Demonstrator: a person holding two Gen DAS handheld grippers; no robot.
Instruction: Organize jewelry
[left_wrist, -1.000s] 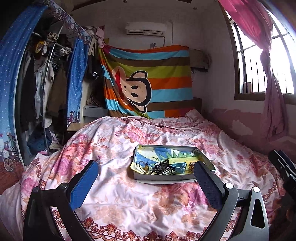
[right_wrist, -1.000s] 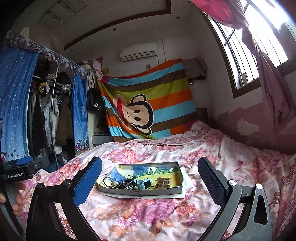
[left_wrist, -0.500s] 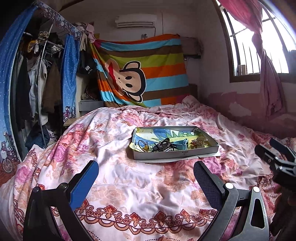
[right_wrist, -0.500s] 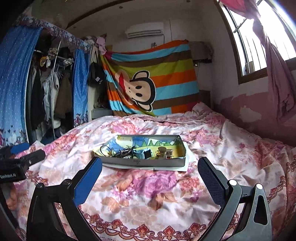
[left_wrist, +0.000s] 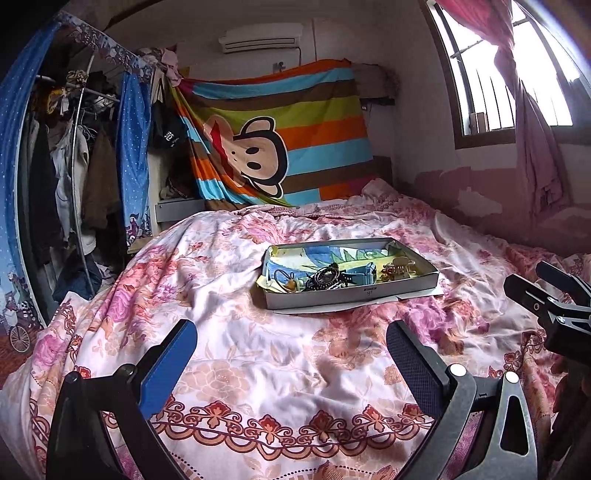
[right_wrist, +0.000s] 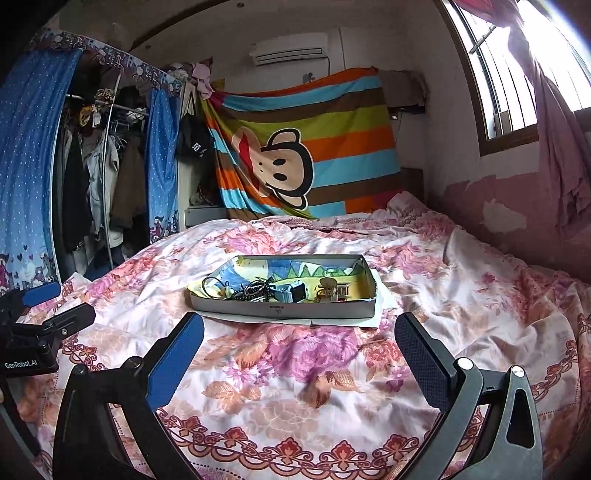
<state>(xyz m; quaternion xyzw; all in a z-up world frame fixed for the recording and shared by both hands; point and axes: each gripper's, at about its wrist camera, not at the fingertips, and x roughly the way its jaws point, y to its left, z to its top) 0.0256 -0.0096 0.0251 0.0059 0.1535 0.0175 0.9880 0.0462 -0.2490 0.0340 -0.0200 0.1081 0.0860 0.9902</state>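
Observation:
A shallow grey box (left_wrist: 354, 294) (right_wrist: 284, 309) with a colourful lining sits on the floral bedspread (left_wrist: 258, 354) (right_wrist: 295, 369), resting on a white sheet of paper. Inside lie a tangle of black jewelry (left_wrist: 327, 277) (right_wrist: 255, 288), a blue piece (left_wrist: 367, 271) (right_wrist: 291, 291) and a gold hair claw (left_wrist: 399, 265) (right_wrist: 330, 288). My left gripper (left_wrist: 291, 350) hovers open near the foot of the bed, well short of the box. My right gripper (right_wrist: 299, 343) is also open, just before the box's near wall. Nothing lies between either pair of fingers.
A striped monkey-print cloth (left_wrist: 277, 147) hangs at the headboard. An open wardrobe (left_wrist: 66, 166) with blue curtains stands left of the bed. A window (left_wrist: 498, 74) with a pink curtain is on the right wall. The right gripper's body (left_wrist: 554, 306) shows at the left view's right edge.
Both grippers have pulled back from the box and tilted down, so more bedspread shows before them. Both stay open and the box has not moved.

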